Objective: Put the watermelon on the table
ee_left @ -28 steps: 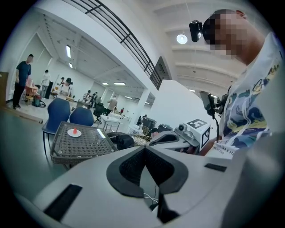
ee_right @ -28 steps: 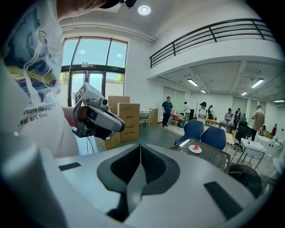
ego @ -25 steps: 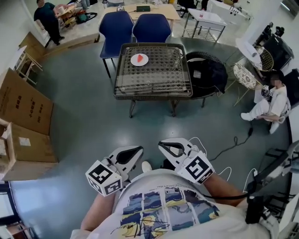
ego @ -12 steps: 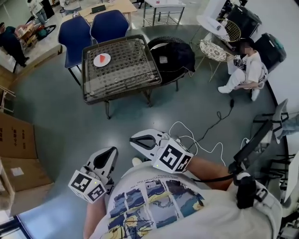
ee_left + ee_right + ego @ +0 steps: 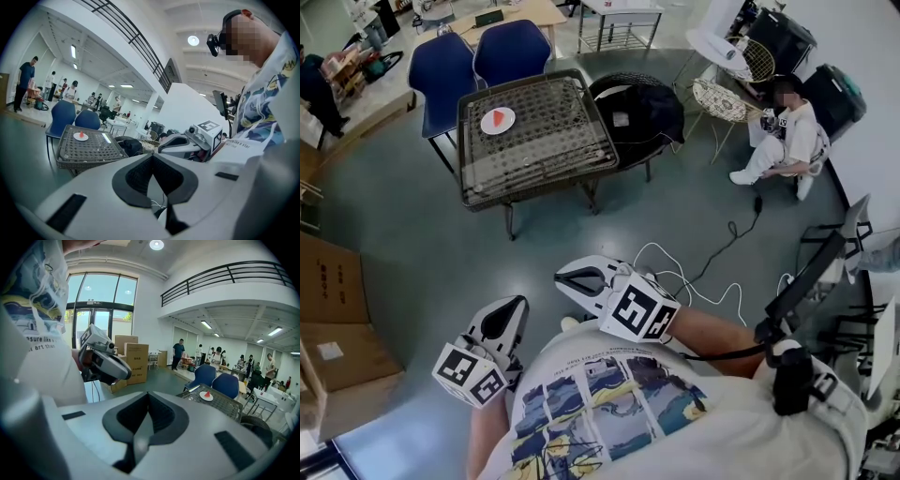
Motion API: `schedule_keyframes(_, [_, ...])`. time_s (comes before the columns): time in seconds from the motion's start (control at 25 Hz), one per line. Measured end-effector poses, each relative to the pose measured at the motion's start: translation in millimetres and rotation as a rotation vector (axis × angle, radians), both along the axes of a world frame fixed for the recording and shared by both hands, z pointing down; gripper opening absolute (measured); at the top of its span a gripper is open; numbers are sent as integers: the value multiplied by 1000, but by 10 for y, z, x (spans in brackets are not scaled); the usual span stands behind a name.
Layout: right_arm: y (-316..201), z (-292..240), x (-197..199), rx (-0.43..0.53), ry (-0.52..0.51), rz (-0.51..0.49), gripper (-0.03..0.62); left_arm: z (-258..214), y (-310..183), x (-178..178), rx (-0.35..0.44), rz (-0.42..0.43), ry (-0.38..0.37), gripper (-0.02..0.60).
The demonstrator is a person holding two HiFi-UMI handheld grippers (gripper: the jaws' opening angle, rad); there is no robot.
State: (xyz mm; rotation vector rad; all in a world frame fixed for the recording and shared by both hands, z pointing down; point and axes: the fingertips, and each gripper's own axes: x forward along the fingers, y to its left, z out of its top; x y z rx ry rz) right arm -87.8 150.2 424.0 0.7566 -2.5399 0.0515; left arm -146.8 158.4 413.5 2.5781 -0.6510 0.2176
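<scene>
A red watermelon slice (image 5: 498, 119) lies on a white plate (image 5: 490, 127) at the far left of the glass-topped wicker table (image 5: 553, 141), a few steps away across the floor. Both gripper views show the slice small and distant (image 5: 81, 135) (image 5: 206, 393). My left gripper (image 5: 514, 307) is held close to my body, shut, with nothing in it. Just to its right my right gripper (image 5: 563, 275) is also shut and empty. Each gripper appears in the other's view: the right gripper (image 5: 165, 146) and the left gripper (image 5: 123, 375).
Two blue chairs (image 5: 441, 70) (image 5: 514, 47) stand behind the table. A black wicker chair (image 5: 637, 108) with dark cloth sits right of it. A person (image 5: 778, 141) sits at the far right. Cables (image 5: 712, 272) trail on the floor; cardboard boxes (image 5: 333, 281) stand left.
The head view has swung, so the table now sits further up and left. Both grippers have stayed shut near my body, and the left one has sunk a little.
</scene>
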Motion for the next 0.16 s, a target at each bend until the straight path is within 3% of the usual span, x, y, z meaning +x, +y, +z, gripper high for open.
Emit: schedule_keyframes(0.16, [-67,32,-50,-3,14,-6,12,45,-63,-68,-10,-3,-4,9])
